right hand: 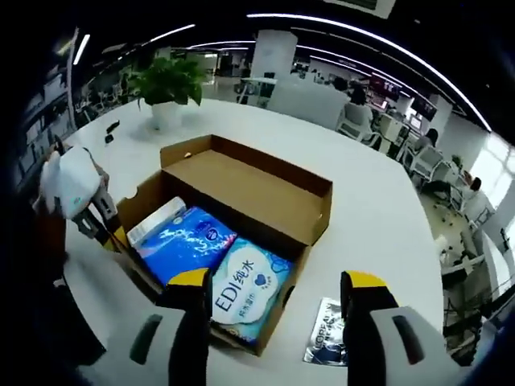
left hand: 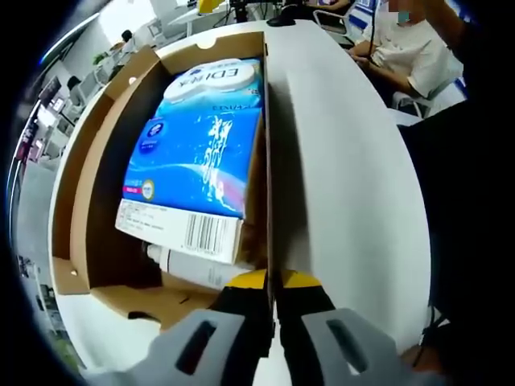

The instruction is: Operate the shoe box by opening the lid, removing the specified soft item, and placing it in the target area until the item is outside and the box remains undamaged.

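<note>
A brown cardboard shoe box (right hand: 241,201) sits open on a white worktop (right hand: 378,217), its hinged lid (right hand: 249,189) folded back and lying flat behind the base, inner side up. Inside the base lies a soft blue-and-white plastic packet of wipes (right hand: 213,269) printed with "EDI" lettering, a white label panel at one end and a barcode strip (left hand: 181,229) at the other. It rests flat, filling most of the box. A white tube-shaped item (left hand: 189,268) lies beside the packet's barcode end, partly tucked under it.
</note>
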The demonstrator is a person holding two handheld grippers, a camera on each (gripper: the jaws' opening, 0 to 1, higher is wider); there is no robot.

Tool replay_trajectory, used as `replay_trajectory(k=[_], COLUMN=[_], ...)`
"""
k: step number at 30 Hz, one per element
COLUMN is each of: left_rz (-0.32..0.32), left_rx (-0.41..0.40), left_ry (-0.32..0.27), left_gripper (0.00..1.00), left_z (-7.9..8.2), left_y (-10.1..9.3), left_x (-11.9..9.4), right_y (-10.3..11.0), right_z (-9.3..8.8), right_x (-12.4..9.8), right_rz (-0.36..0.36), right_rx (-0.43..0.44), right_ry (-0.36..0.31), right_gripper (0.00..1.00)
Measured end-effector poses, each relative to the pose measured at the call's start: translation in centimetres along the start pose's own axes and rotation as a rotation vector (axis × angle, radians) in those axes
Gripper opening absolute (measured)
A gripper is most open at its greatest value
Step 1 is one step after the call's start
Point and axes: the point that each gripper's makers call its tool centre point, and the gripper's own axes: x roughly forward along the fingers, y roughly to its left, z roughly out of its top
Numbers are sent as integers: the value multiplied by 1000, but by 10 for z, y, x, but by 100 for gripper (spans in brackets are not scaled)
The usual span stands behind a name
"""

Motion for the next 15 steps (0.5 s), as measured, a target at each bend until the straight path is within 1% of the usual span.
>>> replay_trajectory(k=[1,2,3,4,6,7,8,11,12,15], left_rz=[-1,-1,-1,-2,-3,-4,-3,-3,-3,-5], left_rx=[0,0,3,5,5,6,6,7,8,13], left_ry=[0,0,0,-2,-4,-4,-3,-3,-4,-11], left_gripper=[2,2,2,2,3,3,3,3,3,3], left_z=[0,1,1,1,0,0,0,1,1,2], left_y=[1,2,2,2,9,12,14,16,14,11], left_x=[0,0,1,1,2,3,3,3,3,1], right_y=[0,6,13,19,25,28,31,34,37,36], right_z=[0,0,0,1,2,1,-2,-6,-10,-9], right_x=[1,4,5,5,7,8,10,14,17,21], right_rz=[-5,-9,13,19,27,33,35,44,65,72], right_rx=[3,11,21,39,37,34,35,37,55,90], right_ry=[3,6,15,11,11,18,42,57,69,72], right_gripper=[66,66,66,66,66,66,66,67,67,67])
